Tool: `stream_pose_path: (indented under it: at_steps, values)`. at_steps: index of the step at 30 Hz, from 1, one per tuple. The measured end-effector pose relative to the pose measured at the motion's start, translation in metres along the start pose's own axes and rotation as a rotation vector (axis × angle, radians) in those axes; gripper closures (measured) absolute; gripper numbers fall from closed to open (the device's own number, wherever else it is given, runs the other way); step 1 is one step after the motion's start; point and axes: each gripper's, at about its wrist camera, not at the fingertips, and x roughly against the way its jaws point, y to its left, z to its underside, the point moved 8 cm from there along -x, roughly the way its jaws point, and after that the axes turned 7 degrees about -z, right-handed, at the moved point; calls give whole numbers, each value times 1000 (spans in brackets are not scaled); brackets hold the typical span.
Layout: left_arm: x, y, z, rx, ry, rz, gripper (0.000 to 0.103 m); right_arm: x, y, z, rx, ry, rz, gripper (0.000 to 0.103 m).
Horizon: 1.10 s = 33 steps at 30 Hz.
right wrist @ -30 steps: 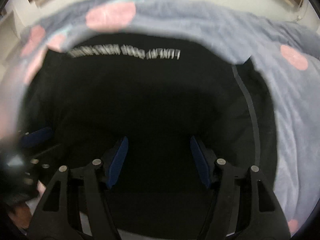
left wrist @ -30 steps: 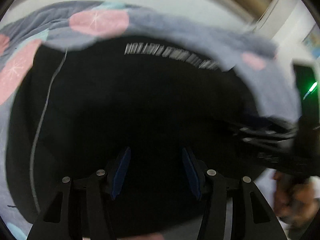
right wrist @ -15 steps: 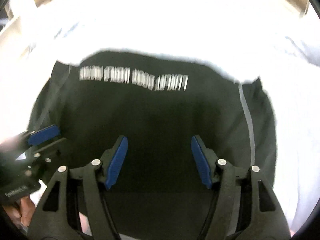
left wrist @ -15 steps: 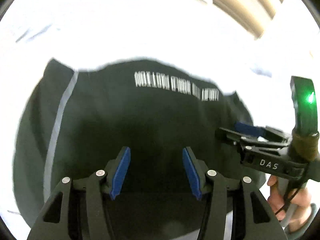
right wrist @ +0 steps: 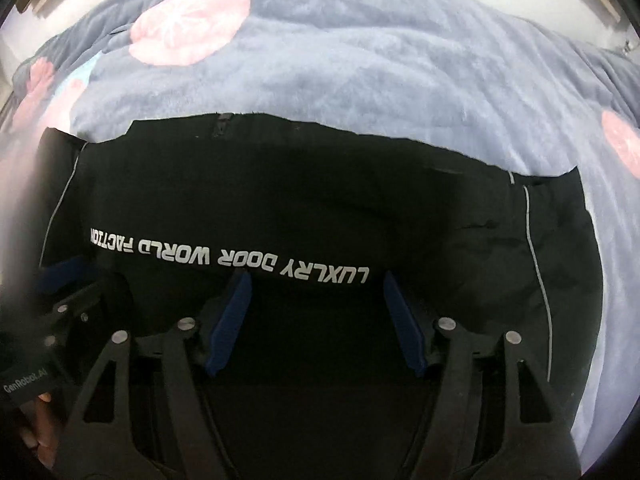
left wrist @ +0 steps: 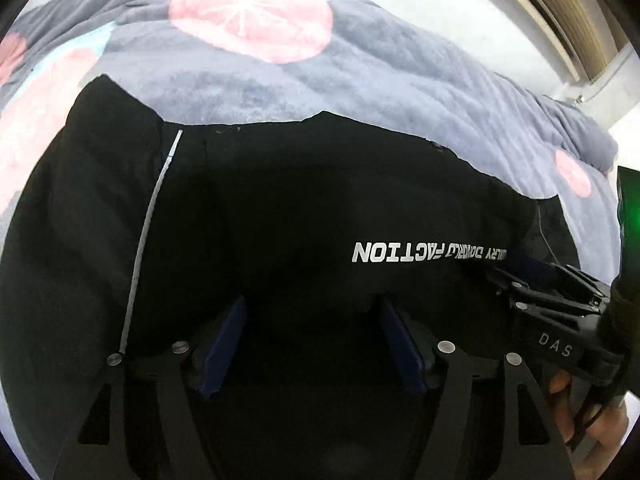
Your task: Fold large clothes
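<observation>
Black garment (right wrist: 320, 208) lies spread on the blanket (right wrist: 380, 72), near its front edge; folding appears partial; left gripper (left wrist: 312, 348) and right gripper (right wrist: 316, 320) both gape wide, holding nothing; further folds likely remain.

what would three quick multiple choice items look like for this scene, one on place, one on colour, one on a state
1. Where does the black garment lie?
A. on the grey-blue blanket
B. on a wooden floor
C. inside a basket

2. What colour is the lettering on the garment?
A. red
B. white
C. yellow

3. How do the jaws of the right gripper stand?
A. shut on a sleeve
B. shut on nothing
C. open, with nothing held

Answers:
1 A, blanket shows all round the garment's far edge.
2 B, the print reads white on black.
3 C, the blue pads stand wide apart over the cloth; the left gripper is open too.
</observation>
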Motion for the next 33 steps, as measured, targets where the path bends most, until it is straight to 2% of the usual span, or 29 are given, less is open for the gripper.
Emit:
stream_pose_path:
  at_steps: [3,6,8,10,11,14,17,18,19,25,28,30,33]
  values:
    - [23,-1,2,3,-2,32,32,22,-3,4,-38,-5,-51,38]
    - [64,7,11,3,-69,43,33,68,-4,30,-55,-59,-102,38]
    - [90,23,32,20,-118,5,32,90,-4,55,-41,-88,-92,37]
    - [98,38,53,53,-129,-22,32,96,-6,84,-36,-76,-50,37]
    - [95,49,67,83,-113,-52,32,92,-4,97,-34,-58,-35,37]
    - [66,62,85,115,-58,-66,33,60,-9,127,-47,24,-13,35]
    - [45,51,85,17,-70,-184,30,43,-11,123,-49,13,9,30]
    - [45,49,84,3,-73,-217,25,42,-12,120,-64,19,9,29]
    - [45,49,83,1,-69,-230,25,43,-12,119,-74,24,6,28]
    - [83,64,87,53,-82,-103,25,79,-24,131,-92,-6,-53,28]
    - [119,91,92,119,-121,-28,25,112,-51,147,-142,-73,-48,27]
    - [138,114,91,171,-159,-4,25,128,-73,156,-193,-107,-38,26]
    - [148,147,84,213,-162,22,25,143,-107,166,-256,-133,-15,26]
